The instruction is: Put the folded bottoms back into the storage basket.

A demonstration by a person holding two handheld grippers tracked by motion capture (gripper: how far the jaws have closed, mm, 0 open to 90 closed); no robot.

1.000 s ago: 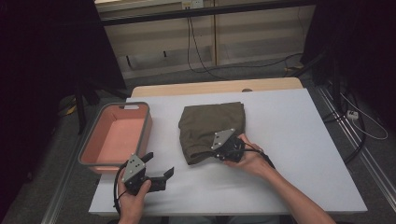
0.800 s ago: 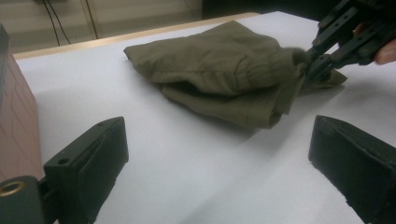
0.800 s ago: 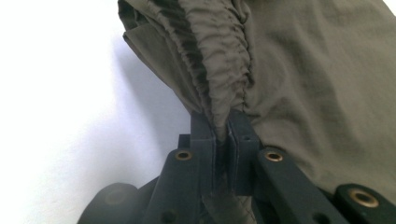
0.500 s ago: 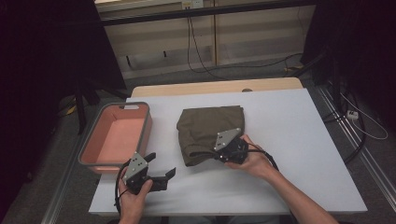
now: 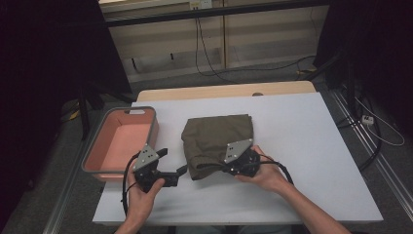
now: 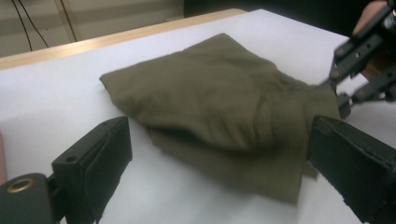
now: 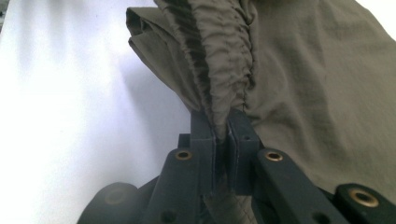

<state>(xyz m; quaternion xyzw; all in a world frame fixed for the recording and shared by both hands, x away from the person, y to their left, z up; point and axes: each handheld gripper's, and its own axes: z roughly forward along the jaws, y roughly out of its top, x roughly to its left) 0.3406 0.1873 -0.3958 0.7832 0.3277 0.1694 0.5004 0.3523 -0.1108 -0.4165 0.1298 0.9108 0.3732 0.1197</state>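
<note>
garment: one folded olive-green garment (image 5: 218,141), likely shorts or trousers with an elastic waistband; lies flat mid-table, slightly toward 9 o'clock of the table centre
garment detail: gathered elastic band (image 7: 224,60) bunches up at the near edge in the right gripper view; several layers stacked
handling: judged soft, light, floppy; not fragile, not slippery; layers will sag and unfold if lifted from one point; the thick elastic band is the best bite, plus a second hold on the near 7 o'clock corner to keep the fold together
right gripper (image 5: 225,167): at the garment's 6 o'clock edge; fingers (image 7: 205,140) narrow, pinched onto the gathered band, cloth squeezed between them
left gripper (image 5: 174,165): at 8 o'clock of the garment, just beside it, apart from the cloth; fingers (image 6: 100,161) spread wide, nothing between them; in the left gripper view they frame the garment's near corner
bin: one salmon-pink bin (image 5: 99,148) with a grey rim, at 9 o'clock of the garment, on the table's edge; inside looks empty
table: one white table (image 5: 311,146), wood strip along the 12 o'clock edge
count: garments 1; bins 1; grippers 2; hands 2
step judged: right side has hold of the waistband, left side set to take the other corner; likely lift or refold, maybe toward the bin
risk: one-point lift lets the fold fall open
</note>
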